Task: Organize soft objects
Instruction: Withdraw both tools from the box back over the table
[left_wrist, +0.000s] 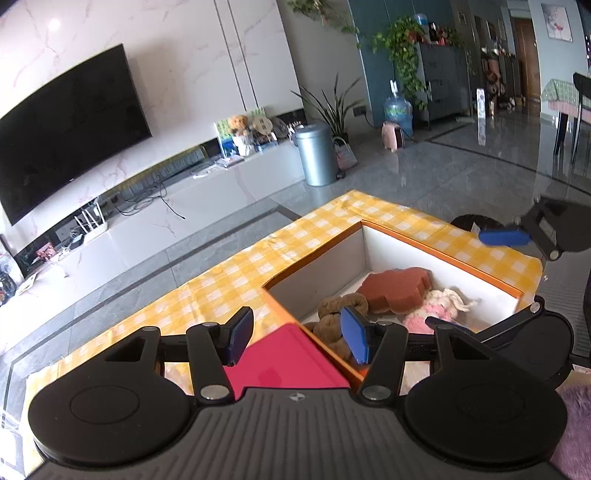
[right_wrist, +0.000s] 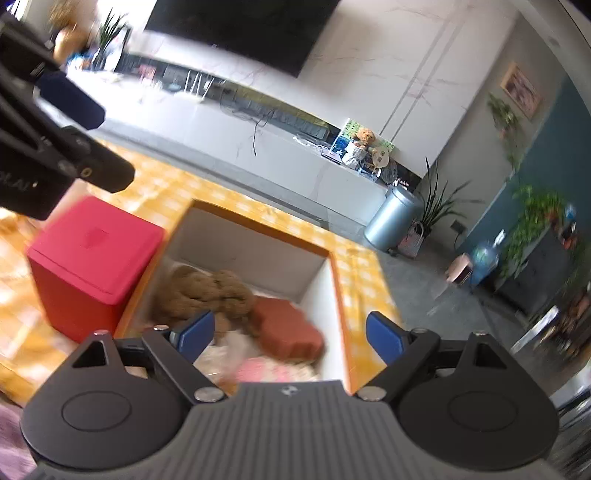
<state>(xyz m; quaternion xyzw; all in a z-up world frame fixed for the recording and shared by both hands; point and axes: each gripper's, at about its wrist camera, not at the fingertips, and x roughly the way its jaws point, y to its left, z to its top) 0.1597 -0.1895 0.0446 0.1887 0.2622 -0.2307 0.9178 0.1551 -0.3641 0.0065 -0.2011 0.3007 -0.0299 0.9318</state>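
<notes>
Standing at the left of the yellow checked tablecloth is a red box, closed, with its side just beside the orange rim of an open box. Above the red box hangs the left gripper, its blue pads spread apart and nothing between them. The open box has white inner walls and holds the soft things: a brown plush toy lies at its left end, near the red box; a reddish-brown sponge with a wavy edge lies next to it, toward the middle; a pink and cream plush toy lies at the near right, touching the sponge. The right gripper hangs over this box with its pads wide apart and empty, the toys showing below the gap. Beyond the table, across a grey floor, a dark television hangs on a marble wall above a low white cabinet, and a grey bin stands to its right beside potted plants.
</notes>
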